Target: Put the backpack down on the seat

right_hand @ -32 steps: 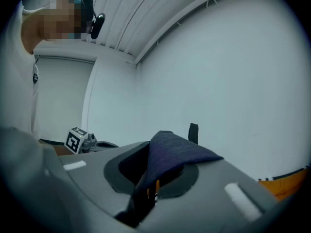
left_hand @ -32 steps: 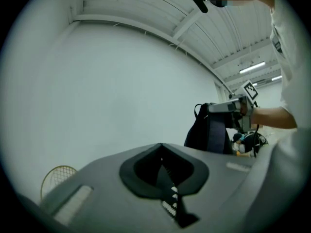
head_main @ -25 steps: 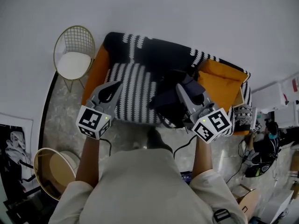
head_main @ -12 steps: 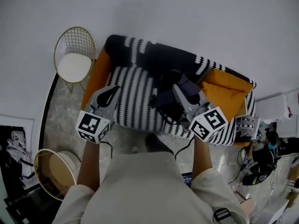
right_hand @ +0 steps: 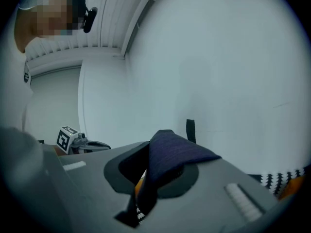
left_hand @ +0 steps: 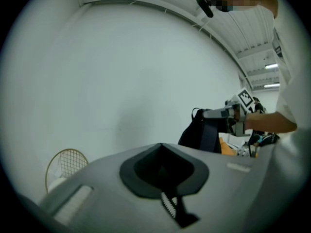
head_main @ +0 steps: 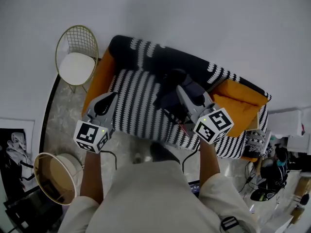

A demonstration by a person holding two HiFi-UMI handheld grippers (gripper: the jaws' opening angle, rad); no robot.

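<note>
I had the right gripper (head_main: 183, 92) clamped on a navy strap (right_hand: 171, 154) of the backpack (head_main: 169, 95). Its own view showed the webbing pinched between the jaws, with the fabric folding up over them. The dark bag hung from that grip above the middle of the seat (head_main: 133, 103), a sofa under a black-and-white striped throw. An orange cushion (head_main: 238, 103) lay just to the bag's right in the head view.

The left gripper (head_main: 108, 101) carried nothing. Its jaws were together with only bare wall ahead of them, and it hovered over the left part of the seat, apart from the bag.

By my reading, the carry was done: the bag was at the sofa and lined up over the cushion rather than the floor or the armrest. The set-down itself was not finished, since the strap was in my grip and the bag hung upright from it in the left gripper view.

I could not tell whether the base was already touching the throw. The head view looked almost straight down on it, and in the left gripper view that gripper's own body hid the bag's bottom edge.

What was left, as I judged it, was to lower the bag until its weight sat on the seat. After that I would open the right jaws off the strap and draw that gripper clear without dragging the bag over.
</note>
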